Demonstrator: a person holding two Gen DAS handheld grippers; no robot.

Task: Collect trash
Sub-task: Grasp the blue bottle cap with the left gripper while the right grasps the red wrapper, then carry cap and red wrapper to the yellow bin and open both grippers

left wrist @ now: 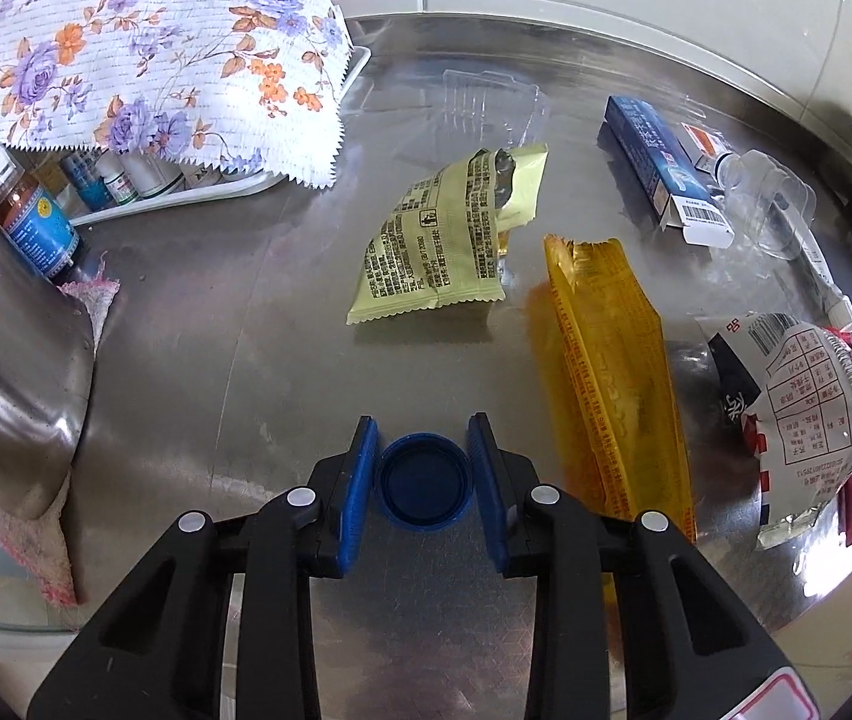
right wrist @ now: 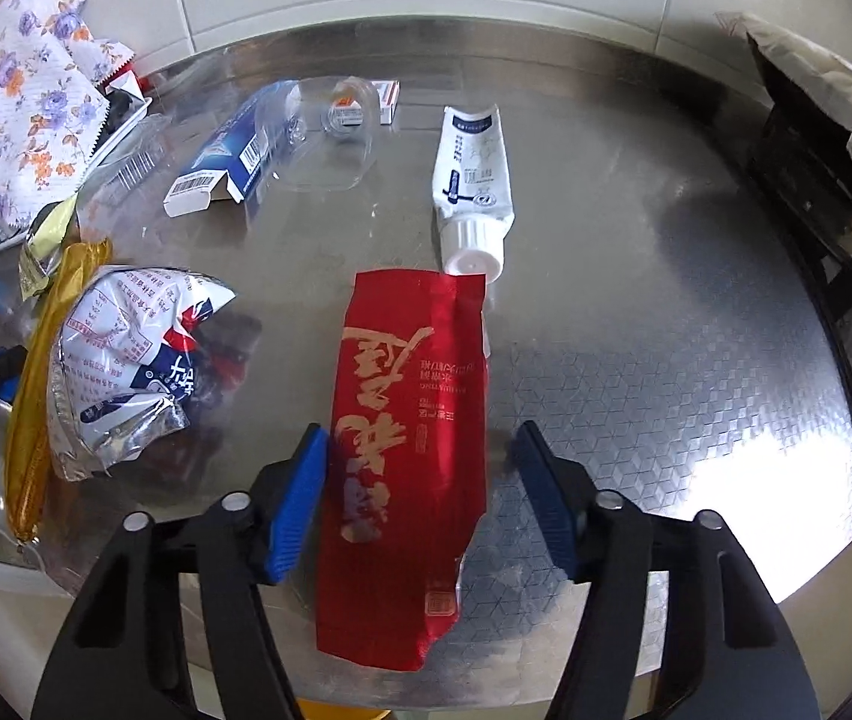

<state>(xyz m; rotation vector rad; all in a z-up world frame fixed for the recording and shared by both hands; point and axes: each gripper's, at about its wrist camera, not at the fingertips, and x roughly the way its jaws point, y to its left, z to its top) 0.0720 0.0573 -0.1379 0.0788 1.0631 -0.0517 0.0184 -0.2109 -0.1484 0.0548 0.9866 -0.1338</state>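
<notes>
My left gripper (left wrist: 424, 468) is shut on a blue bottle cap (left wrist: 423, 483), its pads pressing both sides, just above the steel table. A pale yellow wrapper (left wrist: 438, 246), an orange wrapper (left wrist: 612, 384) and a white, blue and red foil bag (left wrist: 798, 408) lie ahead and to the right. My right gripper (right wrist: 420, 492) is open, its jaws on either side of a red wrapper (right wrist: 408, 438) that lies flat on the table. The left pad is close to the wrapper's edge; the right pad stands apart. A white toothpaste tube (right wrist: 474, 180) lies beyond it.
A blue toothpaste box (left wrist: 663, 171), clear plastic packaging (right wrist: 330, 138) and a clear blister tray (left wrist: 486, 99) lie at the back. A floral cloth (left wrist: 144, 54) covers a white tray of bottles at the left. A black bin with a white liner (right wrist: 816, 180) stands at the right.
</notes>
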